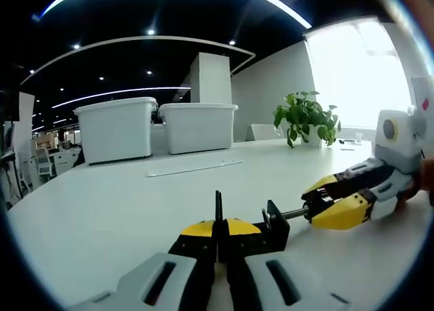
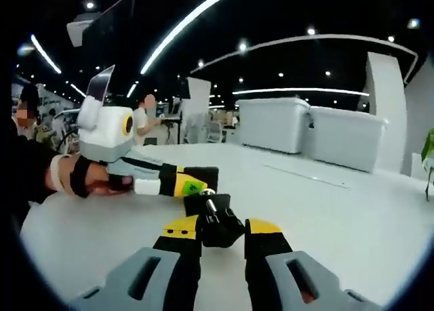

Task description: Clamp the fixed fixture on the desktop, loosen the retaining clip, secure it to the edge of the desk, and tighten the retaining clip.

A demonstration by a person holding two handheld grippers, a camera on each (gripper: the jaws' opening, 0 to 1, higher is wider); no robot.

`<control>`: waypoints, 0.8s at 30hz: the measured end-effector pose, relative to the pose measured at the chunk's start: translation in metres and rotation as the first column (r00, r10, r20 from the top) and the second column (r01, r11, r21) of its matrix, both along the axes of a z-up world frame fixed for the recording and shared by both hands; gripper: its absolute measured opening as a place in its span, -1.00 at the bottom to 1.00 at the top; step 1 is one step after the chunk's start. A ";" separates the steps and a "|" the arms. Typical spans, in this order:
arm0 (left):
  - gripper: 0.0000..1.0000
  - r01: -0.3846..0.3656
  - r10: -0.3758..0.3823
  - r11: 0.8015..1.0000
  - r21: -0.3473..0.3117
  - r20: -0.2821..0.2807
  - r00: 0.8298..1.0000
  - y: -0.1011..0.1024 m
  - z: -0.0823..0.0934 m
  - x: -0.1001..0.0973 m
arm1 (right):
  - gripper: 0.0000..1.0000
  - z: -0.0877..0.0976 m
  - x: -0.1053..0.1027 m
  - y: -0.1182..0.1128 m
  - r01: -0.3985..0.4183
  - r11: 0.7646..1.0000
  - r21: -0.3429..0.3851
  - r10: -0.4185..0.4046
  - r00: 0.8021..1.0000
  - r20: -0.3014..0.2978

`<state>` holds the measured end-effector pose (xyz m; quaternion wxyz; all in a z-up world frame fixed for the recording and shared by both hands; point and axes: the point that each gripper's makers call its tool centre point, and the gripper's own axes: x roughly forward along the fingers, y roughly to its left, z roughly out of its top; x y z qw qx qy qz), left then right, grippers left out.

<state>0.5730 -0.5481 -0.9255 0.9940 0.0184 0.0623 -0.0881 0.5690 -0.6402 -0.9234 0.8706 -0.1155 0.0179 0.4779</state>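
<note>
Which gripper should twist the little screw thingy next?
Probably the right gripper: its tips sit at the clamp's screw handle, while the left gripper is shut on the clamp's frame, steadying it.

1. Left gripper: grey body, black fingers capped in yellow, at 6 o'clock in the left gripper view.
2. Right gripper: white-grey housing with yellow and black jaws, at 3 o'clock in the same view.
3. Fixture: matte black clamp with a silvery metal screw rod.
4. Desk: plain white top, no pattern.
5. Two storage bins: translucent white, at 10 to 11 o'clock.
6. Potted plant: green leaves, at 2 o'clock.
7. Ceiling: black, striped with curved white light bands and dotted with small white spotlights.
8. Person's hand, right gripper view at 9 o'clock: black strap across it, white cuff, dark sleeve.
</note>
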 end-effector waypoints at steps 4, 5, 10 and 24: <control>-0.92 -0.006 0.006 1.000 0.001 0.000 1.000 0.001 0.000 0.000 | -0.54 0.001 0.000 0.001 0.001 0.998 -0.067 0.007 0.993 0.117; -0.92 -0.006 0.006 1.000 0.000 0.000 1.000 0.001 0.000 0.000 | -0.54 0.001 0.000 0.001 0.003 0.997 -0.078 0.008 0.990 0.139; -0.92 -0.007 0.007 1.000 -0.001 0.000 1.000 0.001 0.000 0.000 | -0.54 0.001 -0.003 0.001 0.008 0.995 -0.103 0.011 0.983 0.186; -0.92 -0.009 0.009 1.000 -0.004 -0.001 1.000 0.001 0.000 0.001 | -0.52 0.002 -0.002 0.002 0.052 0.975 -0.215 0.032 0.929 0.370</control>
